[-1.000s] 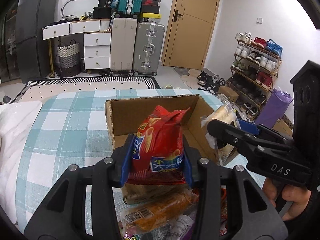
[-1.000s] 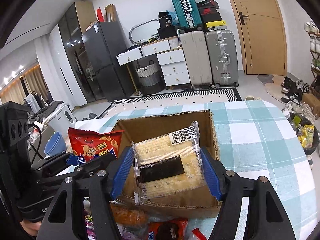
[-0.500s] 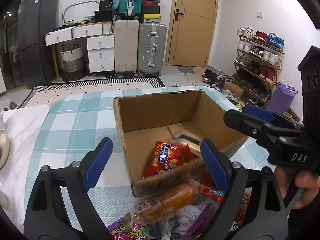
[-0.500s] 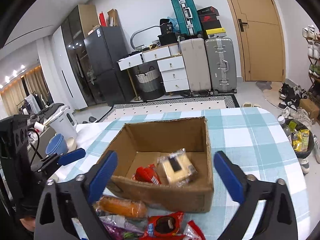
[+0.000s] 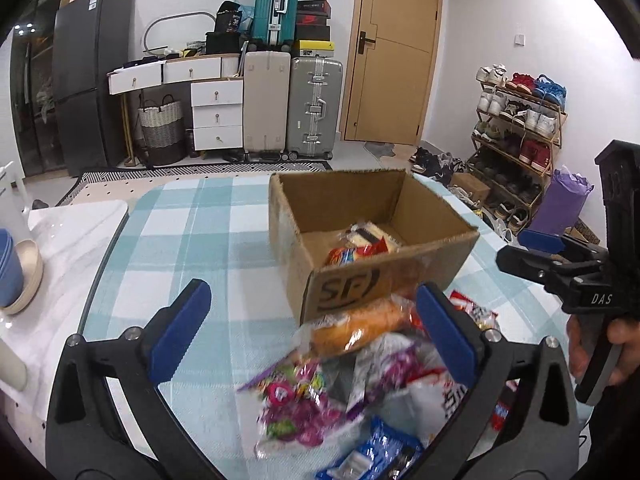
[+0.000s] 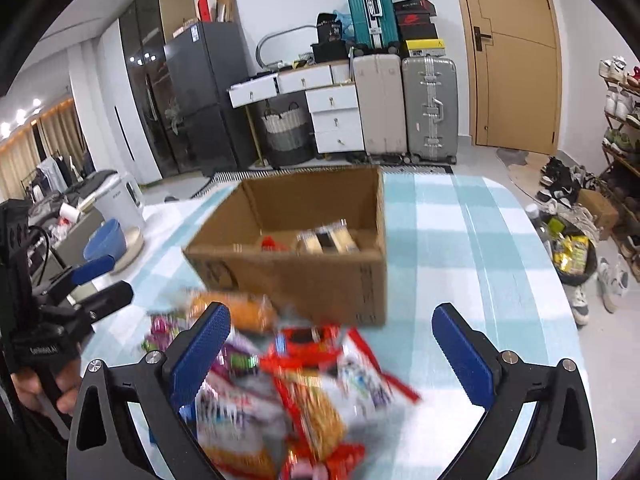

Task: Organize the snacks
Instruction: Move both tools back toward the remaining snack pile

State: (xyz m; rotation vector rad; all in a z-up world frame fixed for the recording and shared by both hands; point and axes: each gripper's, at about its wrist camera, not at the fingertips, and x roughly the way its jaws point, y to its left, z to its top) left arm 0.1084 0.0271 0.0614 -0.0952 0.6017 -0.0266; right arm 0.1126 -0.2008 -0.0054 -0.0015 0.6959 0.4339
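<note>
Two snacks dropped into box (image 5: 384, 284).
Left claw (image 5: 308, 332) opening, empty; right claw (image 6: 332, 360) wide, empty; both backed over pile (image 5: 360, 380) for next picks.

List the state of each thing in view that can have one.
Box: open-topped, upright, two packets inside.
Red packet: in the box.
Clear packet: in the box.
Snack pile: loose on the table, outside the box.
Left gripper: jaws opening, empty.
Right gripper: open, empty.
Door: shut.
</note>
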